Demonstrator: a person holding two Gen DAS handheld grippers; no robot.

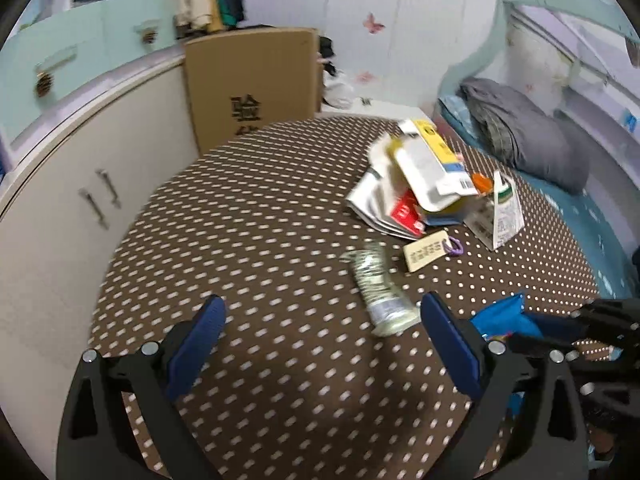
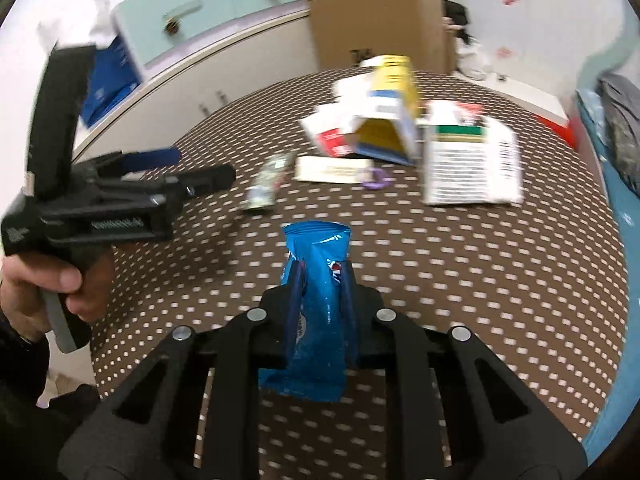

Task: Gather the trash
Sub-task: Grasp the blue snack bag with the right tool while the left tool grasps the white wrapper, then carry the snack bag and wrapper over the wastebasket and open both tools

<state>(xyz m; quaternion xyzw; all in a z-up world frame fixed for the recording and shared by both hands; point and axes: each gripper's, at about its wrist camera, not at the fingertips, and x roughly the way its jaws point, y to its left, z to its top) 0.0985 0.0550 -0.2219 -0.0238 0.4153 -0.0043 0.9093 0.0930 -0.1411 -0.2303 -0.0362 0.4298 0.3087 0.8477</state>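
My right gripper [image 2: 322, 276] is shut on a blue snack wrapper [image 2: 318, 320] and holds it above the brown dotted table [image 2: 480, 280]. The wrapper also shows in the left wrist view [image 1: 504, 314]. My left gripper [image 1: 322, 312] is open and empty over the table, with a crumpled silver-green wrapper [image 1: 380, 290] just ahead between its fingers and closer to the right one. The left gripper also shows in the right wrist view [image 2: 192, 168]. Further back lies a pile of torn cartons: a yellow and white box [image 1: 432, 164], a red and white pack [image 1: 404, 212] and a white carton [image 1: 500, 212].
A wooden tag with a purple ring [image 1: 430, 250] lies by the pile. A cardboard box [image 1: 252, 84] stands behind the table against white cabinets [image 1: 80, 200]. A bed with grey bedding [image 1: 528, 136] runs along the right.
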